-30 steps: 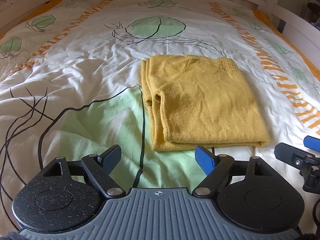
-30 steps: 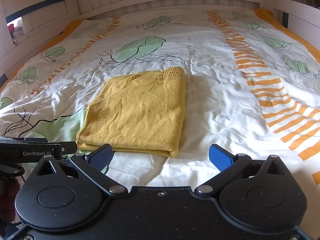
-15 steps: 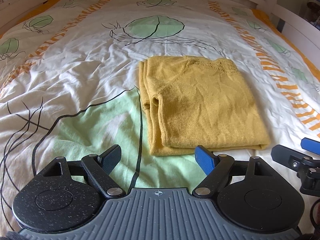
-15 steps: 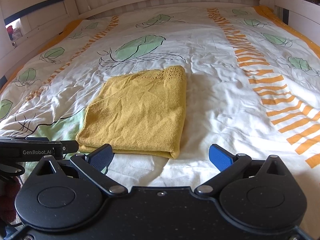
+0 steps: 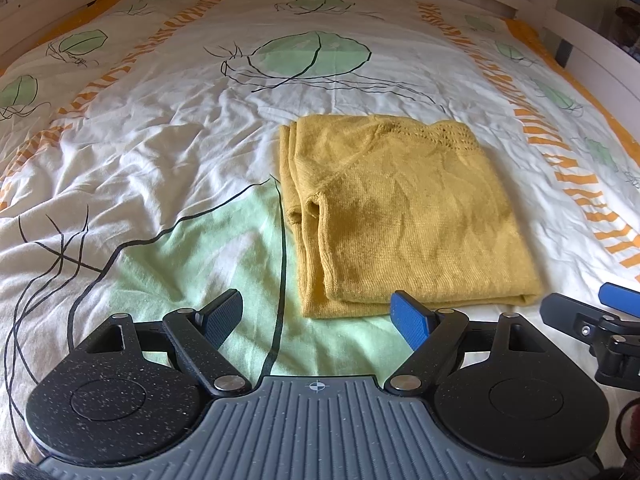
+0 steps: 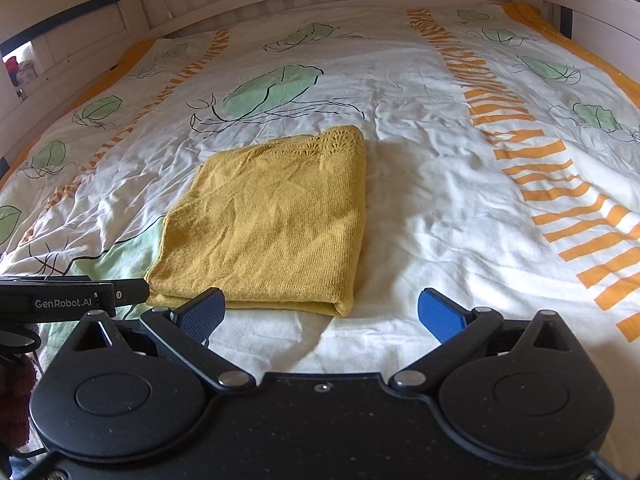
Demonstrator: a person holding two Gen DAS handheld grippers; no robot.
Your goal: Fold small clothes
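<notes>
While both tools gape empty, folded yellow garment (image 5: 404,216) lies just ahead, untouched, on bedspread (image 5: 160,128)

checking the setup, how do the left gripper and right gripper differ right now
The left gripper has a ribbed grey body; the right gripper has a flat black one. The left faces the yellow garment's layered edges, the right its clean folded corner. Both have jaws open and empty, short of the garment.
</notes>
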